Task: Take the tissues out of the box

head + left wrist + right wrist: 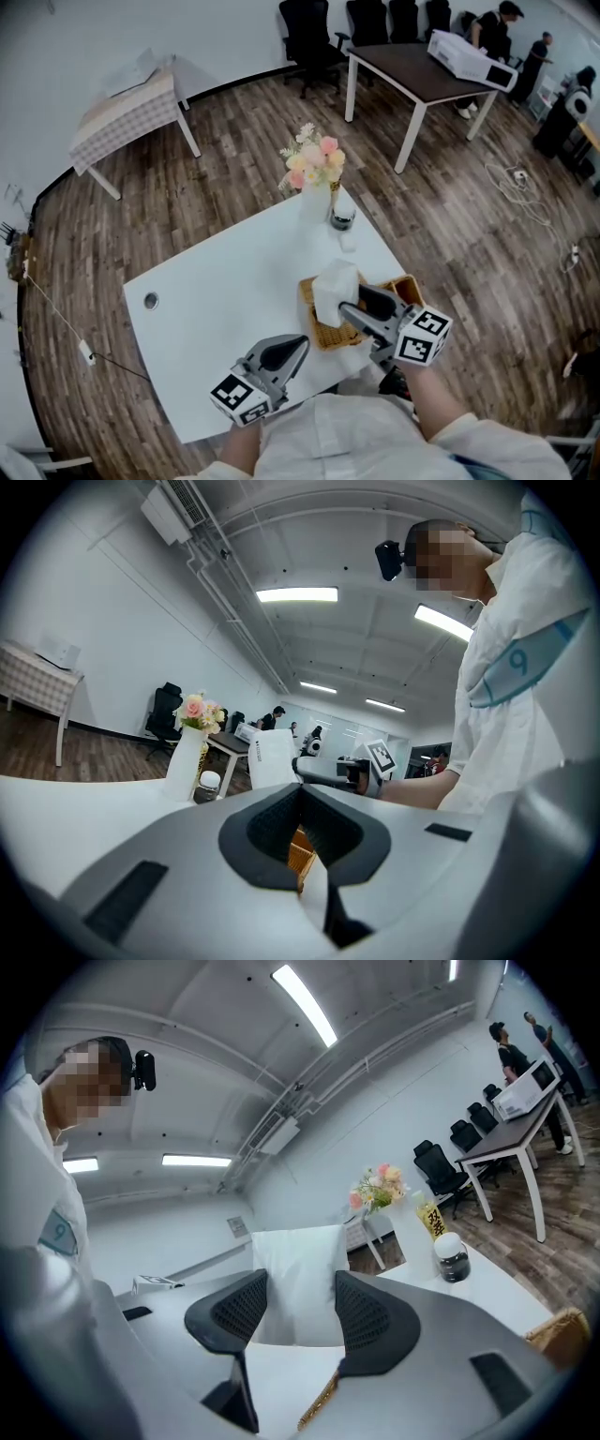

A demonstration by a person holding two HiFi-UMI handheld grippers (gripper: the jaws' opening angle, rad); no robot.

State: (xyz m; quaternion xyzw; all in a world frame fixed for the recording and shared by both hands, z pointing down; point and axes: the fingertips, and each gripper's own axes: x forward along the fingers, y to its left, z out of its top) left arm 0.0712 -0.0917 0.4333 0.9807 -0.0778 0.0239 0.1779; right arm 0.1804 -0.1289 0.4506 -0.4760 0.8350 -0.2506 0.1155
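Wicker box (317,330) sits at about 4 o'clock on the white table (214,319), close to the near edge. The right hand-held gripper (356,307) reaches in from 4 o'clock of the box. Its jaws stand fairly wide, with both ribbed pads pressed against the sides of a white tissue pack (334,286). The pack stands upright between the pads and rises well above them, over the 11 o'clock part of the box. The left gripper view shows it up in the air at the end of the right gripper, but its lower edge is hidden, so it is unclear whether it has fully cleared the rim. The left hand-held gripper (292,349) lies low at 8 o'clock of the box, near the table edge. Its jaw tips are together and it holds nothing; only a bit of wicker shows through the hollow behind them. A vase of flowers (316,199) and a small dark-lidded jar (343,218) stand at 12 o'clock of the box, well apart from the work. Judged progress: the pack is gripped and lifted, so the removal looks mostly made. What seems left is to carry it clear of the box and set it on bare table. Something pale shows by the near rim of the box; it is not clear whether that is more tissue.
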